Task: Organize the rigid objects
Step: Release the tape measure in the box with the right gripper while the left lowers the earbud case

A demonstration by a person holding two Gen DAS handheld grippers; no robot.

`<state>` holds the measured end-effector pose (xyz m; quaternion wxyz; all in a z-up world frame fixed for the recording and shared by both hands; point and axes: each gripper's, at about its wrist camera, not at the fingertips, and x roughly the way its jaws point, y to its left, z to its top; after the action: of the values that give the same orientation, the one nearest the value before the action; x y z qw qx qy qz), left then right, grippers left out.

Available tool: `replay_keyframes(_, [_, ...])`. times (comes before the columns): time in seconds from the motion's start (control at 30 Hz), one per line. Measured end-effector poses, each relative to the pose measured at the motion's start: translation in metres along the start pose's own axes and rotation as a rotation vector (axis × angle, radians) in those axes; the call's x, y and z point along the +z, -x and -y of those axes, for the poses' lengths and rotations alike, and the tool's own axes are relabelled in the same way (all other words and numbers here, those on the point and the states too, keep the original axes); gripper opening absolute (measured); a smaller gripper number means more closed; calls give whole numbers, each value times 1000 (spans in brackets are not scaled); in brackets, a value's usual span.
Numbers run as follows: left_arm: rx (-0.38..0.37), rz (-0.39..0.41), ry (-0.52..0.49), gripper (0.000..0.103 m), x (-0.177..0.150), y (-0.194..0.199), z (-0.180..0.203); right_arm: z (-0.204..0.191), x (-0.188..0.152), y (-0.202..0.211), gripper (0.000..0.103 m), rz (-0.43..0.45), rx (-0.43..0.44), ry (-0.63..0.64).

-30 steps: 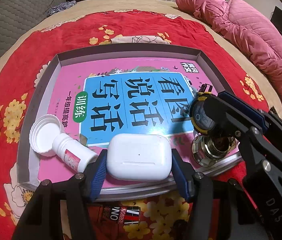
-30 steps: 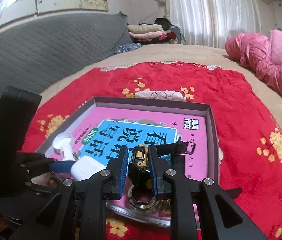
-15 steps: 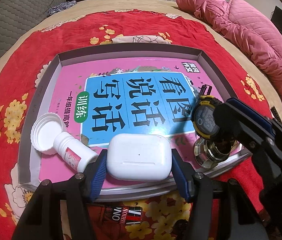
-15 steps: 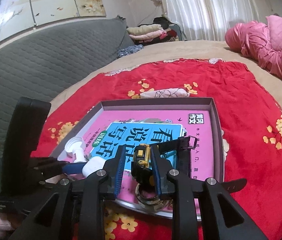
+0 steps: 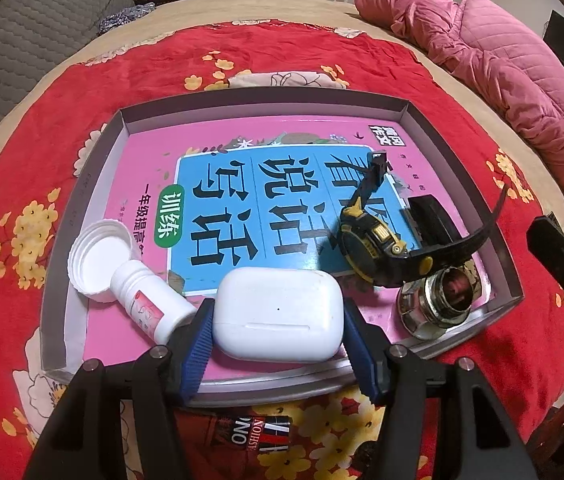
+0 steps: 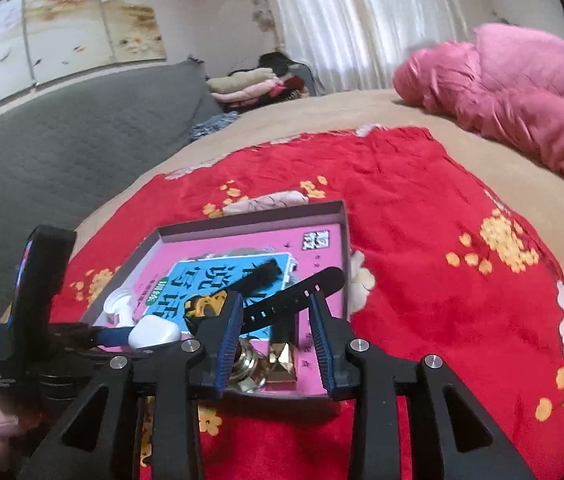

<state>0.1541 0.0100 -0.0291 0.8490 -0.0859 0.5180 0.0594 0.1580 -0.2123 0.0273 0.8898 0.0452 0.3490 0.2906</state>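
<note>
The left hand-held gripper [image 5: 278, 344] pinched one white earbud case [image 5: 278, 314] just over the near edge of the tray [image 5: 410, 110], which lay on a red blanket [image 5: 266, 52] on the bed. The right hand-held gripper [image 6: 276, 340] was spread with nothing between its pads, hanging above the tray's near right corner. One watch [image 5: 378, 246] lay in the tray, leaning on one metal fitting [image 5: 440, 304]. The placing step seemed in hand: the watch looked set down, and the case was not yet released. Next, the left fingers would need to part so the case settles flat beside the one white bottle [image 5: 150, 304] and one loose cap [image 5: 100, 258]. One gold block [image 6: 282, 364] also sat there.
</note>
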Motion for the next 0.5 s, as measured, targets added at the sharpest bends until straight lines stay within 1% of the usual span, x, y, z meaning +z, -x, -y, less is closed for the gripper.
replay_keyframes(0.17, [14, 9, 3, 61, 0, -1, 0, -13, -5, 3, 35, -11, 19, 40])
replay_keyframes(0.3, [16, 10, 10, 61, -1, -1, 0, -25, -9, 1, 35, -23, 10, 86])
replay_keyframes(0.5, [10, 8, 18, 61, -1, 0, -2, -31, -13, -2, 36, -44, -2, 102])
